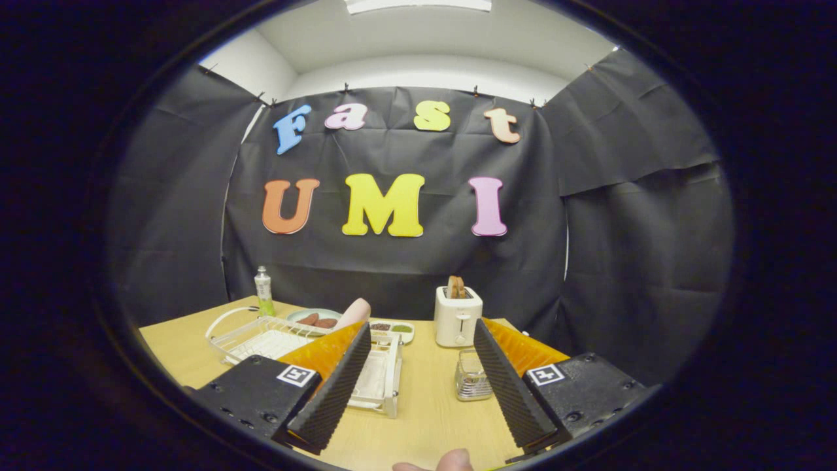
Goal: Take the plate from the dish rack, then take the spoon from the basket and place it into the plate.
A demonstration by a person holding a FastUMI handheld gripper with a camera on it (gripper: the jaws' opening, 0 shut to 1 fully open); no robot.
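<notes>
We hold the gripper (pixel 418 340) above the near edge of a wooden table (pixel 425 418), its fingers spread wide with nothing between them but bare tabletop and the view ahead. The white wire dish rack (pixel 261 337) sits just ahead of the left finger, which hides part of it; we cannot make out a plate standing in it. Just beyond the rack lies a pale green plate (pixel 314 316) carrying some reddish-brown food, with a pink rounded object (pixel 354 312) leaning beside it. Next to that is a small white tray (pixel 392 329) with dark and green fillings in its compartments. A clear bottle (pixel 263 292) with greenish liquid stands at the far side of the table, behind the rack. Between the fingers and further back stands a white toaster (pixel 458 316) with toast sticking up from its slot. A small shiny metal basket (pixel 472 375) sits just beside the right finger, partly covered by it; we cannot tell whether the spoon is inside. A fingertip (pixel 451 461) shows at the near edge, below the fingers.
</notes>
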